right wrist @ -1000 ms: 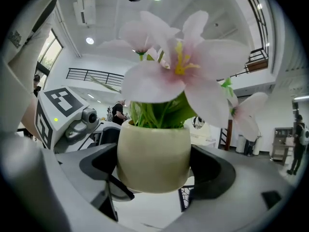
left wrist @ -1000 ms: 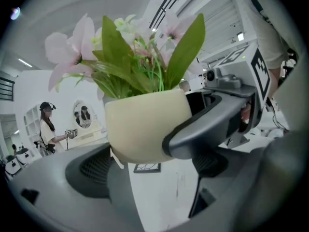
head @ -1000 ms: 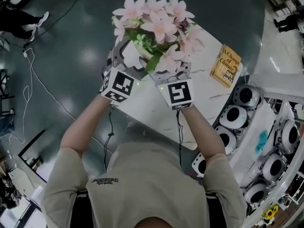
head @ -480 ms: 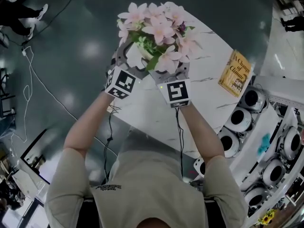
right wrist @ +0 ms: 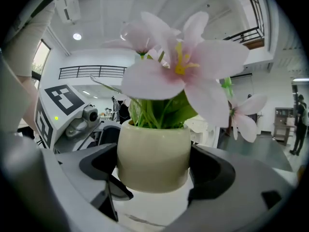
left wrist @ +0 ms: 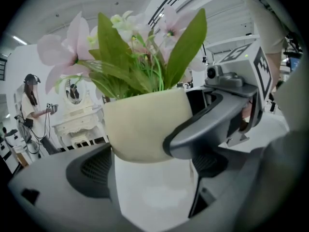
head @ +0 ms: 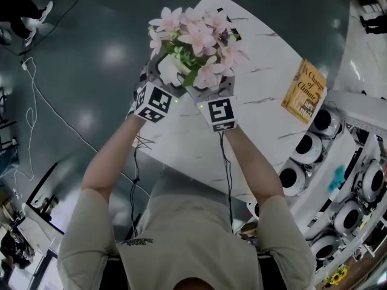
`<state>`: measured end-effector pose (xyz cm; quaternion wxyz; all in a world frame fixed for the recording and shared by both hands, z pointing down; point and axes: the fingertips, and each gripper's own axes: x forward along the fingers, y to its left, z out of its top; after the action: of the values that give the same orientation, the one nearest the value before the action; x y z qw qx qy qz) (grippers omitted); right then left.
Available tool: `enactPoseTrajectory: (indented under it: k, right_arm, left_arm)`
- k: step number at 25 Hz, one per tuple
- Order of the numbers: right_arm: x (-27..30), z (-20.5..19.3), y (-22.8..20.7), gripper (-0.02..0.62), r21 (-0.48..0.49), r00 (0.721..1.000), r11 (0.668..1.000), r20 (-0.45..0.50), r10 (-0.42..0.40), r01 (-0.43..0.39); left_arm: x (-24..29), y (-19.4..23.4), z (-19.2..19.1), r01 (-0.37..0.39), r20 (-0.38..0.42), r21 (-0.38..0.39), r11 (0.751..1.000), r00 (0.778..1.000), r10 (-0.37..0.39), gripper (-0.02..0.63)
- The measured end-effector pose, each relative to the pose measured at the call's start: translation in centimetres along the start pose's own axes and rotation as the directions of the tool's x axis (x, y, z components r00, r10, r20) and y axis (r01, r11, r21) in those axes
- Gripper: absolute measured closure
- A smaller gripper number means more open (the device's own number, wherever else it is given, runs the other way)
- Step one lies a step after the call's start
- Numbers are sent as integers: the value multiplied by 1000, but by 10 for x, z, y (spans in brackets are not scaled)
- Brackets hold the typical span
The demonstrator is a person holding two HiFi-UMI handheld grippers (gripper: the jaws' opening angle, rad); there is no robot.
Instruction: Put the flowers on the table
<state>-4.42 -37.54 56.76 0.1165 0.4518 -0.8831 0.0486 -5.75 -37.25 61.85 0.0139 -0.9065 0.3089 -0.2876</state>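
From the head view, one bunch of pink flowers (head: 196, 38) stands in a single cream pot (head: 171, 71), carried by two tools: the left hand-held gripper (head: 156, 77) at the pot's 8 o'clock and the right hand-held gripper (head: 213, 84) at its 4 o'clock. The pot hangs over the far left edge of the white marbled bench (head: 266, 71). One yellow book (head: 307, 92) lies at 3 o'clock on the bench, well apart from the pot. In the left gripper view, the left hand-held gripper (left wrist: 150, 170) has its two jaws pressed in round the lower pot (left wrist: 142, 127), with one jaw of the other tool crossing at 3 o'clock. One person (left wrist: 30, 105) stands at 9 o'clock. In the right gripper view, the right hand-held gripper (right wrist: 153, 180) clamps the pot (right wrist: 153, 153) squarely between both jaws; whether the base touches the bench I cannot tell.
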Motion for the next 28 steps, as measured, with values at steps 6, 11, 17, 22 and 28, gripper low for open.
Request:
enactPoseTrajectory:
  k: [6,11,17,22,28]
  right_arm:
    - [8,-31,5,127,-8,999,1000,-38,18,-18]
    - [16,-49,8,127,2,998,1000,-55,27,-27]
    - [23,-65,19,127,29,997,998,-65,51,-49]
    - [26,-77,21,127,76,996,996,-74,47,-42]
    - [26,-81,20,127,86,996,995,-71,52,-46]
  left_arm:
    - [13,-9,-32,15,-72,-17,1000,997,-16,95]
    - [20,-10,-51,11,-110,-4,1000,994,-11,95]
    - [18,-11,-72,7,-137,-20,1000,991,-10,95]
    - [20,-13,-81,20,-143,-20,1000,989,-23,95]
    - [21,-15,-82,44,-137,-41,998,989,-50,95]
